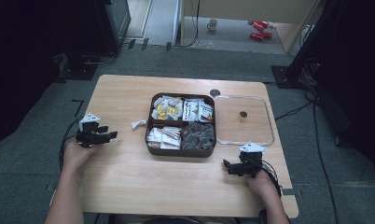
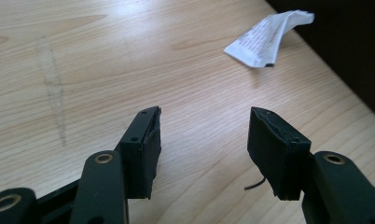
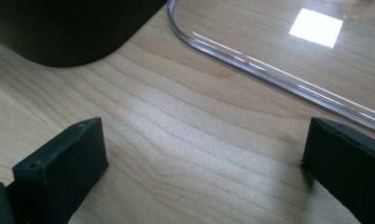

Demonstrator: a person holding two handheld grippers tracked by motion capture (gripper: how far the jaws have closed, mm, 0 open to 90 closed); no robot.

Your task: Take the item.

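Observation:
A dark brown four-compartment tray (image 1: 149,140) sits mid-table, filled with packets and sachets. One white sachet (image 1: 138,123) lies loose on the wood just left of the tray; the left gripper view has that sachet (image 2: 269,37) ahead and to the right. My left gripper (image 1: 112,135) rests at the table's left edge, open and empty (image 2: 203,135). My right gripper (image 1: 226,164) rests near the front right, below the tray's corner (image 3: 69,32), open wide with bare wood between its jaws (image 3: 204,154).
A clear plastic lid (image 1: 269,133) lies flat to the right of the tray; its rim (image 3: 251,65) runs just ahead of the right gripper. Cables trail off both table sides. A mug (image 1: 212,24) and red items (image 1: 259,29) lie on the floor beyond.

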